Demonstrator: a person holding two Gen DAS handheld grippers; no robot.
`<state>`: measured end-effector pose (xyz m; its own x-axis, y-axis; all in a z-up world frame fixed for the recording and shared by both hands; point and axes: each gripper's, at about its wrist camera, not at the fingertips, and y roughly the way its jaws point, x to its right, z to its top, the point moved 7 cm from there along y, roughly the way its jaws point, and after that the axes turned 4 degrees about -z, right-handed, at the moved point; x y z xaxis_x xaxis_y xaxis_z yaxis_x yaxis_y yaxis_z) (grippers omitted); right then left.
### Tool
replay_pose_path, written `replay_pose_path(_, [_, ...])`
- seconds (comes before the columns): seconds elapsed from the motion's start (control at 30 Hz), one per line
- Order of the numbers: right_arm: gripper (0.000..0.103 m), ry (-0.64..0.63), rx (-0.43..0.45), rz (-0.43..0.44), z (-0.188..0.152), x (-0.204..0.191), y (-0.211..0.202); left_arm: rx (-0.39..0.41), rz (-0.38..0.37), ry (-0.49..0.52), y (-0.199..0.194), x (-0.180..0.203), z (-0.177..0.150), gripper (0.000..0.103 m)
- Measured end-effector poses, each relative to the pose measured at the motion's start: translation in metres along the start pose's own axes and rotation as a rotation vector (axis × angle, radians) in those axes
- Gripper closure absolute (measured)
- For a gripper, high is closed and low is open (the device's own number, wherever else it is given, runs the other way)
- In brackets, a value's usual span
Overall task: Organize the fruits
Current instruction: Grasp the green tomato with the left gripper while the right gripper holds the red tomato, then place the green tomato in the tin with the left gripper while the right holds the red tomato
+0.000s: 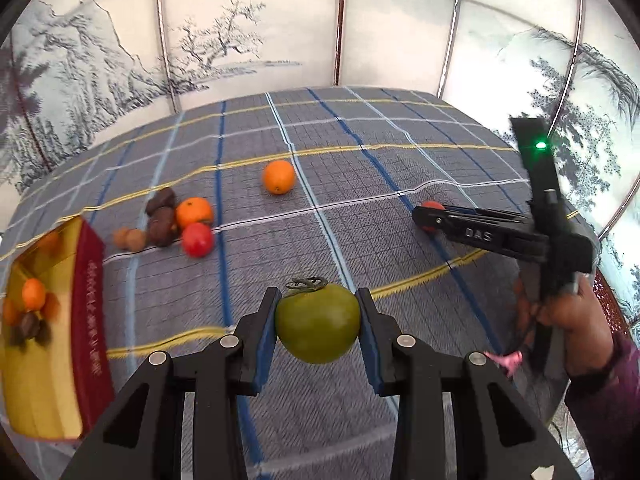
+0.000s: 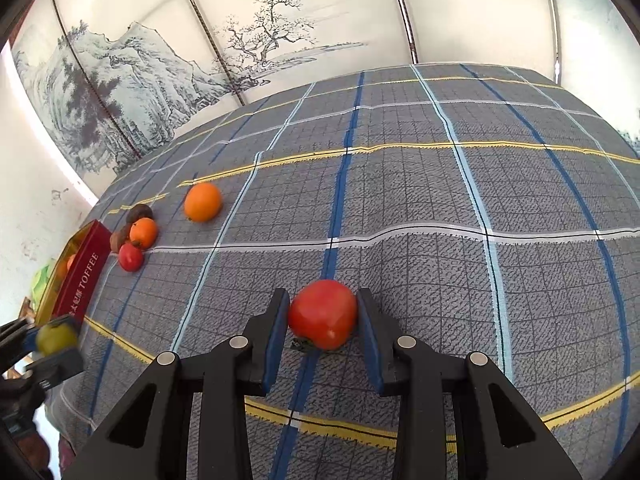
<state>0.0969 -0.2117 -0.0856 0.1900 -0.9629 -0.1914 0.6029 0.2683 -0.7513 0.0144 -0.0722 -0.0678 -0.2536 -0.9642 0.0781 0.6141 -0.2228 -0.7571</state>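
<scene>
Painted screen panels [image 1: 224,40] with ink mountains and bare trees are set behind a desk [image 1: 360,168] covered by a grey plaid cloth, on which the fruit is scattered. Between the jaws of the left gripper [image 1: 318,322] a green tomato [image 1: 318,324] is clamped, its stalk turned up and both blue pads pressed against its sides; it appears to be lifted clear of the cloth, presumably so that it can be carried across to the box. That red and gold box [image 1: 60,320] lies well off to the left of these jaws, open at the top, with several small orange and brown fruits already gathered inside, so it is judged to be the collecting place. Ahead and to the left of the jaws a cluster is left on the cloth: a red tomato [image 1: 197,240], a mandarin [image 1: 194,212], some dark brown fruits [image 1: 162,220] and two small tan ones [image 1: 129,239]. Farther ahead an orange [image 1: 279,177] lies alone. The right gripper [image 2: 323,316] is held narrow on a second red tomato [image 2: 323,314], whose stalk is turned down toward the cloth; whether it rests on the cloth cannot be told. With both grippers loaded, several fruits are still to be collected, so the sorting is judged partly done.
</scene>
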Motion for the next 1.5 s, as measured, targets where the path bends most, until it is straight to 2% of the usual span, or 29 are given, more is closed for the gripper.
replay_pose_path(0.2, [0.068,-0.025,-0.001,-0.033,0.0,-0.004,0.001,0.049,0.039,-0.018,-0.035,-0.018,-0.01,0.07])
replay_pose_path(0.43, [0.068,-0.045,-0.002,-0.06,-0.001,-0.005,0.002,0.08,0.072,-0.061,-0.057,-0.044,-0.019,0.07])
replay_pose_path(0.6, [0.068,-0.069,-0.004,-0.091,-0.002,-0.01,0.003,0.084,0.09,-0.092,-0.064,-0.06,-0.027,0.07])
replay_pose_path(1.03, [0.068,-0.073,-0.003,-0.097,-0.002,-0.01,0.003,0.083,0.161,-0.197,-0.074,-0.115,-0.039,0.07])
replay_pose_path(1.5, [0.068,-0.075,-0.003,-0.099,-0.002,-0.01,0.004,0.092,0.322,-0.27,-0.086,-0.194,-0.049,0.069])
